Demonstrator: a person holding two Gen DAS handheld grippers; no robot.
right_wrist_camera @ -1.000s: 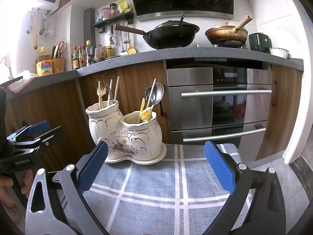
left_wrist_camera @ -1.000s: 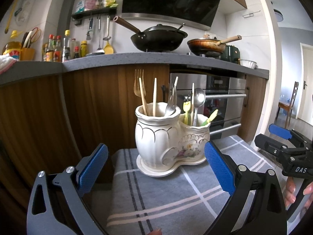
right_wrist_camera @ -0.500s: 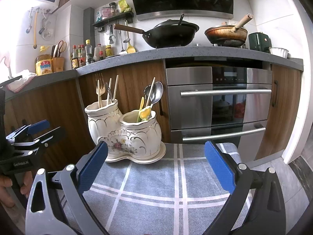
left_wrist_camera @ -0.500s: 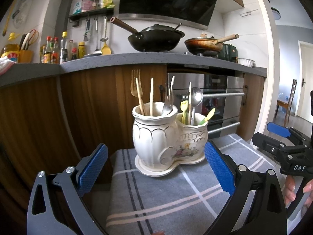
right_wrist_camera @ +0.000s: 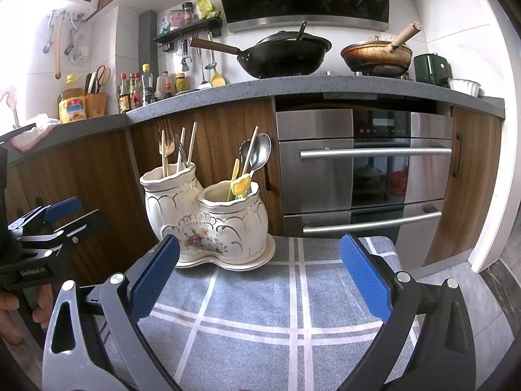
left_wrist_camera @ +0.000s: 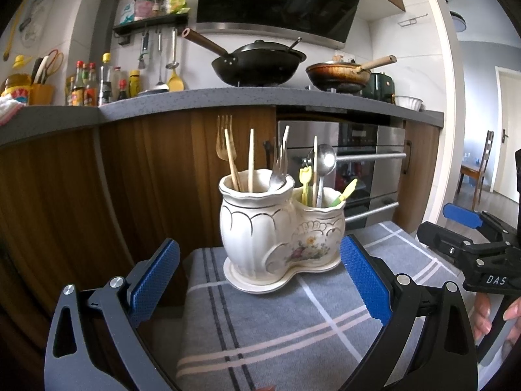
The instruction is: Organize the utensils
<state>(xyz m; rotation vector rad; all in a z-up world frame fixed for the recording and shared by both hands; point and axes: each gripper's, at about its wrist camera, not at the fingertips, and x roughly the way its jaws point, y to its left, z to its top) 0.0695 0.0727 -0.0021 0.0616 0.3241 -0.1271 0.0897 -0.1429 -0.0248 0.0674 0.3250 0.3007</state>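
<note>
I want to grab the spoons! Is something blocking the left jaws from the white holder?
Nothing visible does. The left gripper is open, and the white holder sits straight ahead on the gray checked cloth, with only bare cloth between them.

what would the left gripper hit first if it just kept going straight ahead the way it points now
Most likely the ceramic utensil holder, which stands nearly centred between the open blue pads of the left gripper on the plaid cloth. Nothing lies between them, though depth is hard to judge.

Two pans [left_wrist_camera: 259,62], one holder [left_wrist_camera: 280,224]
</note>
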